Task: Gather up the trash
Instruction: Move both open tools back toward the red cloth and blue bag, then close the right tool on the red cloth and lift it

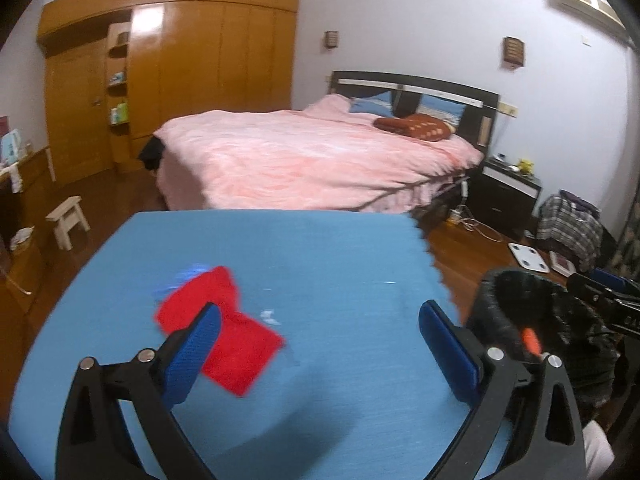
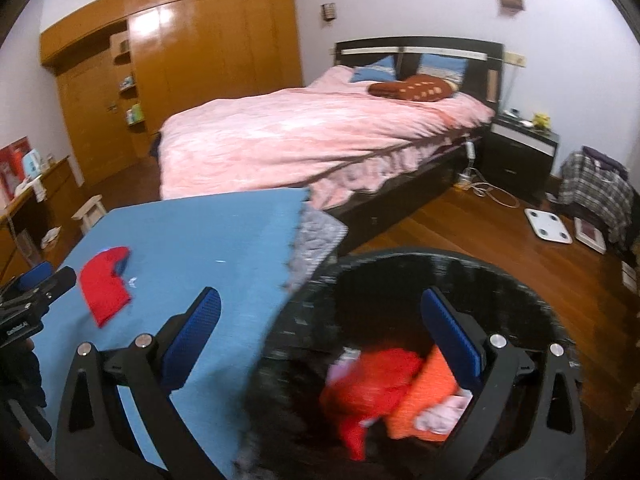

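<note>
one blue table (image 1: pixel 320 248) beside pink bed (image 1: pixel 304 160)

Blue-clothed table (image 1: pixel 320 248) bearing red wrapper (image 1: pixel 224 328); left gripper (image 1: pixel 320 348) above it, jaws wide and empty; black-lined bin (image 1: pixel 520 300) at right edge; pink bed (image 1: pixel 312 160) behind.

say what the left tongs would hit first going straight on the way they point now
Most likely the blue table cover: the open, empty left tongs point down at its bare middle, with the red wrapper just off to the left. Depth is uncertain.
</note>
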`<state>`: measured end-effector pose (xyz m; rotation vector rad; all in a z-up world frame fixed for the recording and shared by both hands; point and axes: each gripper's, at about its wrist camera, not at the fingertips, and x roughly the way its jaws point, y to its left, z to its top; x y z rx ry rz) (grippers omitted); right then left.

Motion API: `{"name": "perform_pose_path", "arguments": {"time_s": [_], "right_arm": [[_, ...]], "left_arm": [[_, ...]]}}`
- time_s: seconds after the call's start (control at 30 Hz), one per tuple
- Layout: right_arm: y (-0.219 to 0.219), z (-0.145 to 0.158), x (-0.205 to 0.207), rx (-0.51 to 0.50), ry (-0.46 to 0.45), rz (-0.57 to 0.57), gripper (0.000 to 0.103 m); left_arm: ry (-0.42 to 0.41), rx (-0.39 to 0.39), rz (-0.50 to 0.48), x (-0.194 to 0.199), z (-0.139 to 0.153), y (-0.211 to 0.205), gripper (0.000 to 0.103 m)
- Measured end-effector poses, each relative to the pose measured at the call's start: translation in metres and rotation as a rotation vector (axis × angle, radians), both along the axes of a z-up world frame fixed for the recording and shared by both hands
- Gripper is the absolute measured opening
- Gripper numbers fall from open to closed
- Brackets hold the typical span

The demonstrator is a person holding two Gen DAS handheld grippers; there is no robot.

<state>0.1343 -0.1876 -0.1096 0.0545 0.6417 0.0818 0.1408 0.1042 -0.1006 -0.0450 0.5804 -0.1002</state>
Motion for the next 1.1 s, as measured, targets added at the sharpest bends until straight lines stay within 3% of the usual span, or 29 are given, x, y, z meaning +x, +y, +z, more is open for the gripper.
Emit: {"name": "perform_pose_path", "arguments": {"time_s": [0.43,0.73,1.1], "right_arm": [[0.127,-0.014,0.045,0.005,-0.002,0.188,0.098],[0.206,-0.039,0.069,-0.018,0.029,0.308,0.098],[0.278,-0.071,0.088,-0.041,0.098,0.434,0.097]], "left_arm": [[0.030,0.026,0.145,-0.001,-0.027,0.099,0.097],[0.060,0.015,0.216,0.009,-0.050,0.158,0.097],[0.084,0.000,0.254,0.014,-0.064,0.187,0.097]]}}
